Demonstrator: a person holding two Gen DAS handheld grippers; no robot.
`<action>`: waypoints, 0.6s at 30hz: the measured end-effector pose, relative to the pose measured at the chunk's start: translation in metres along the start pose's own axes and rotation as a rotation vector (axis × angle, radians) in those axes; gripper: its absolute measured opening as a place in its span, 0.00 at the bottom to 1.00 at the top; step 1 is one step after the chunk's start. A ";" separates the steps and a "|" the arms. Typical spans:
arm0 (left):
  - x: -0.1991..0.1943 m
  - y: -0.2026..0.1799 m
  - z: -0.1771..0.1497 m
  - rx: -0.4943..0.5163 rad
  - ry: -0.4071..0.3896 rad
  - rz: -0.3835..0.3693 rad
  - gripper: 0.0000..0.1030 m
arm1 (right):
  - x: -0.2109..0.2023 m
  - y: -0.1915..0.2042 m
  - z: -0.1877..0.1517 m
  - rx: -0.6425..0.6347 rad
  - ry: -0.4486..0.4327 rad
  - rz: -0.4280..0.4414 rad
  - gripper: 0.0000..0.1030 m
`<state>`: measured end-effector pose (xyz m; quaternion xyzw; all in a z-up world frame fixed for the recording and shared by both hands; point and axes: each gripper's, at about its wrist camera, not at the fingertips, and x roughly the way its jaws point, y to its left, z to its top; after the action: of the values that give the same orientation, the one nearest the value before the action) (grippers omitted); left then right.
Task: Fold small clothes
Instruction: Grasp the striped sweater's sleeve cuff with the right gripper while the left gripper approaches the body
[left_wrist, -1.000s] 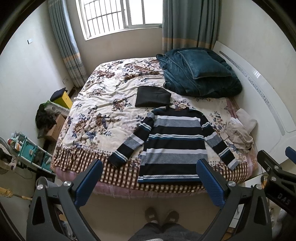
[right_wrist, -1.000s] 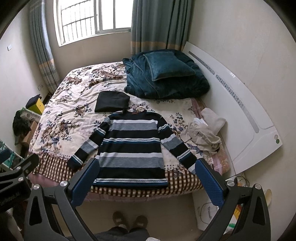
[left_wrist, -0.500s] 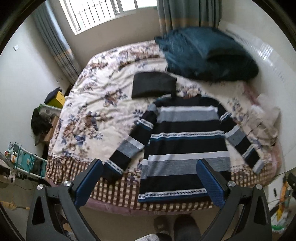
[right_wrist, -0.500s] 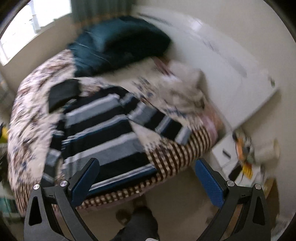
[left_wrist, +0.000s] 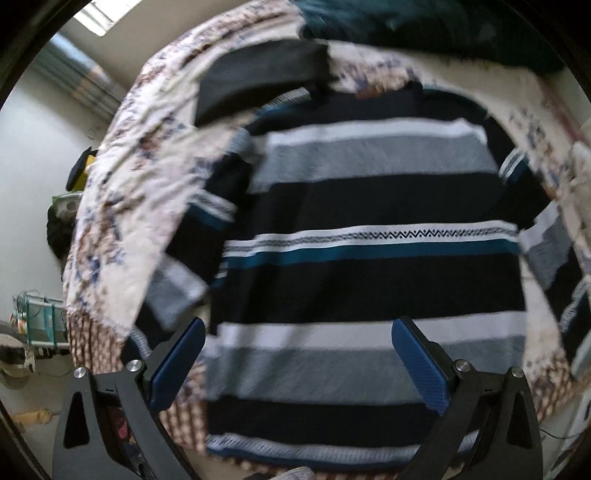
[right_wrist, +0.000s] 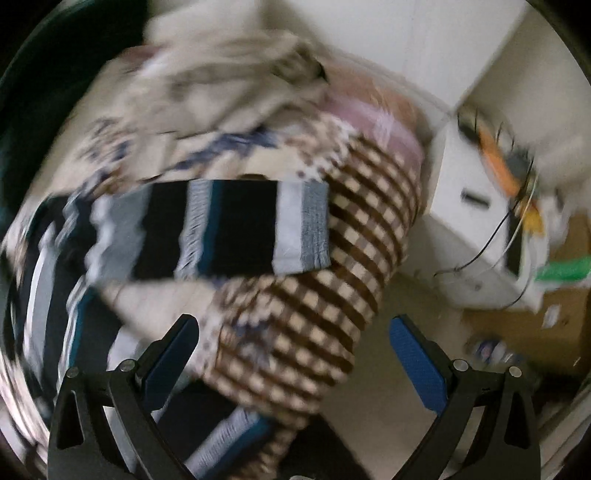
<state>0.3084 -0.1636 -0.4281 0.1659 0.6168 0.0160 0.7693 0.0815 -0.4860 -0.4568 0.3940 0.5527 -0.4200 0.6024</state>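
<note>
A striped sweater (left_wrist: 369, 229) in black, grey, white and teal lies flat on the bed, filling the left wrist view. My left gripper (left_wrist: 297, 363) hovers open above its lower half, blue pads apart with nothing between them. In the blurred right wrist view one striped sleeve (right_wrist: 236, 229) stretches toward the bed's checked corner, its cuff (right_wrist: 304, 227) lying flat. My right gripper (right_wrist: 291, 363) is open above the checked bedspread edge (right_wrist: 332, 295), a little short of the cuff.
A folded black garment (left_wrist: 258, 77) lies beyond the sweater's collar, with a dark teal blanket (left_wrist: 424, 29) behind it. Crumpled beige clothes (right_wrist: 229, 70) sit near the sleeve. A white bedside cabinet (right_wrist: 476, 206) with cables and a cardboard box (right_wrist: 546, 325) stand beside the bed.
Both grippers have dropped and moved in toward the bed. The left one closed in over the sweater's body; the right one swung right toward the sleeve cuff at the bed corner. Both stay open.
</note>
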 end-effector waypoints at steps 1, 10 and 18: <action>0.016 -0.010 0.005 0.008 0.011 0.002 1.00 | 0.015 -0.004 0.005 0.031 0.017 0.004 1.00; 0.111 -0.045 0.033 0.018 0.093 -0.003 1.00 | 0.145 -0.007 0.048 0.249 0.039 0.069 0.98; 0.123 -0.035 0.042 -0.001 0.075 -0.047 1.00 | 0.127 -0.048 0.034 0.437 -0.058 0.120 0.89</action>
<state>0.3711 -0.1778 -0.5462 0.1503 0.6491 0.0046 0.7457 0.0524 -0.5434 -0.5813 0.5352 0.4064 -0.5044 0.5423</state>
